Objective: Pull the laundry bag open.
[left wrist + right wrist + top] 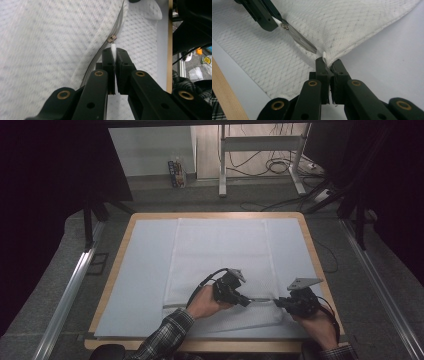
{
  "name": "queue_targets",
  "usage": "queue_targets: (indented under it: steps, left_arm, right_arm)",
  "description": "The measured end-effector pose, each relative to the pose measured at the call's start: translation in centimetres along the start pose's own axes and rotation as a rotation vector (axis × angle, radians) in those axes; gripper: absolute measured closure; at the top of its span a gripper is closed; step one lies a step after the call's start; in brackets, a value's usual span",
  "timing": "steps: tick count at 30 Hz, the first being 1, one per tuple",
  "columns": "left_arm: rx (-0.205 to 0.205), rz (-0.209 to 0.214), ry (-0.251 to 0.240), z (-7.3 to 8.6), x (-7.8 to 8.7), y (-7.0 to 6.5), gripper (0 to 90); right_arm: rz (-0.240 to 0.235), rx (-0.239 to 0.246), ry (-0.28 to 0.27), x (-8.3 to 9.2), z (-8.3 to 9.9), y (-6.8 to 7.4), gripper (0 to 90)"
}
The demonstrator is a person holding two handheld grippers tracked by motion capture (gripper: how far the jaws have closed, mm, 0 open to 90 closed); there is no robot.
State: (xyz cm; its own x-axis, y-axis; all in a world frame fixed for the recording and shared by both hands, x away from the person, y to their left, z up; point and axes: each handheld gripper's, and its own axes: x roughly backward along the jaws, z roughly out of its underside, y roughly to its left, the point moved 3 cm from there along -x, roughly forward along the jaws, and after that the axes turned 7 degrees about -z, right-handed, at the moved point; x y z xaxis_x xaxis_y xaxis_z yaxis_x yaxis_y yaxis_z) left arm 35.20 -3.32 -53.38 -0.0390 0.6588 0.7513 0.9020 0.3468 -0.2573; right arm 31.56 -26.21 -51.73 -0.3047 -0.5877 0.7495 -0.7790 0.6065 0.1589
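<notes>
- Zipper (260, 300) work is in hand on a white textured pillowcase (220, 250) that lies flat on a pale blue sheet (140, 280), which covers the wooden counter (306, 227).
- Long axis of the pillowcase runs away from the person, from the near edge of the counter toward the far edge; its zippered end is the near one.
- The zipper itself runs crosswise along that near end, roughly level in the high view, from left to right between the two hands.
- Left tongs (114, 53) are closed on the white pull tab (113, 48) of the zipper; in the left gripper view the metal slider (112, 38) sits just beyond the tips, with the grey zipper tape stretching away past it.
- Right tongs (327, 62) are closed on the corner of the pillowcase at the zipper's end, where a small white tab (324, 54) stands up between the tips.
- In the right gripper view the zipper tape runs slantwise from those tips up to the left tongs, taut between the two, lifting the fabric slightly off the sheet.
- The two tongs face each other, near but apart, close to the near right part of the counter.
</notes>
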Motion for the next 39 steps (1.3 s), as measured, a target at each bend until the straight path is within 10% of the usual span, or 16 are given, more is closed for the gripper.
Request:
queue_targets:
  steps: [39]
  left_arm:
    - [0.063,-0.055,-0.018,3.8,3.6,1.0,87.5]
  right_arm:
    - [0.024,-0.013,0.001,0.0,0.3,-0.2,85.0]
